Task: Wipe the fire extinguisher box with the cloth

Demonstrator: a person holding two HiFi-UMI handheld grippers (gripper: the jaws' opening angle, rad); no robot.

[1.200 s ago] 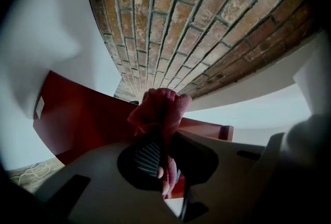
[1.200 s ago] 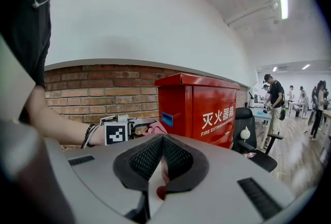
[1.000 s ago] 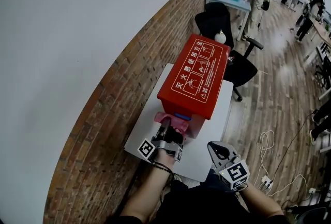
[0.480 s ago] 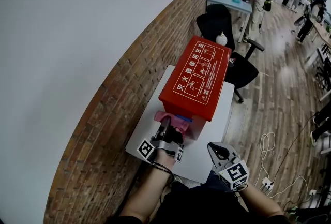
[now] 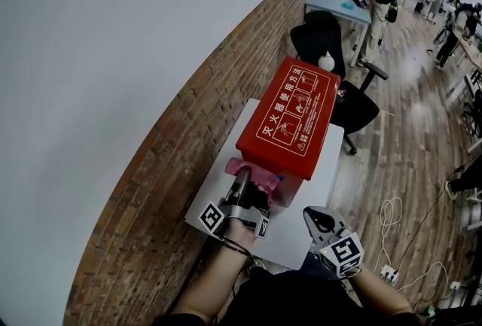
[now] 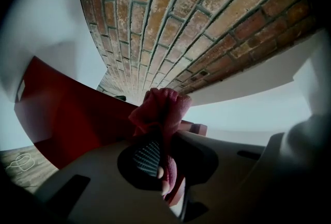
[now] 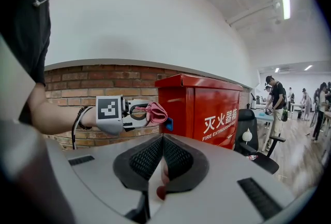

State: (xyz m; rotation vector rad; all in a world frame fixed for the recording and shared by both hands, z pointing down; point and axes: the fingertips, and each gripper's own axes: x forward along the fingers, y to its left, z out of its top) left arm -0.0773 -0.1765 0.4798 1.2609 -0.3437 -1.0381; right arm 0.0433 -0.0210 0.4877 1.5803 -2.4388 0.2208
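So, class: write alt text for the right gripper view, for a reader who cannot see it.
The left gripper holds a pink cloth at the end of a red fire extinguisher box, by a brick wall. The right gripper, in the foreground, has its jaws together.

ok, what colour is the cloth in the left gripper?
Pink. The cloth, clamped in the left gripper, shows best in the right gripper view.
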